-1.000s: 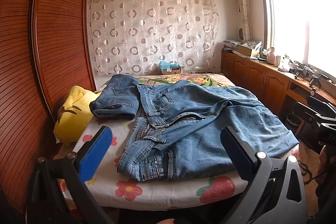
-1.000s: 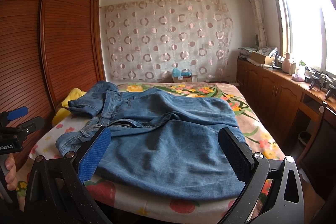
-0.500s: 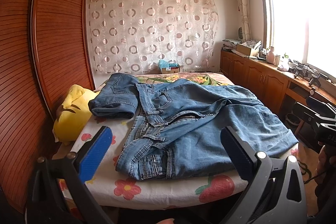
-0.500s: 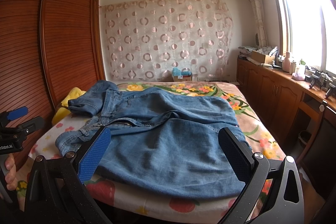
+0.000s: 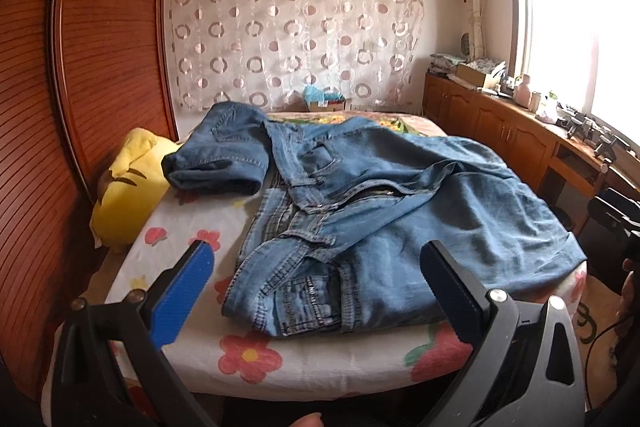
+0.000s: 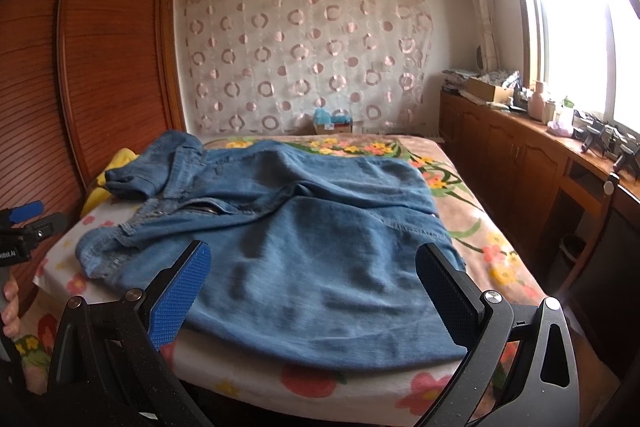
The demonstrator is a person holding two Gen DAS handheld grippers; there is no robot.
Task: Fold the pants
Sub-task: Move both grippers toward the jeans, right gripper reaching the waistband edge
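The pants point(image 5: 400, 219) lie rumpled across the bed point(image 5: 256, 367), reaching its near edge. My left fingers point(image 5: 316, 287) and right fingers point(image 6: 312, 291) hover spread, empty. Pinching one denim layer could drag the heap crooked.

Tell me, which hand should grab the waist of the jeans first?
Probably left: the left gripper, fingers open, points straight at the blue denim jeans' waistband; the right gripper faces the legs.
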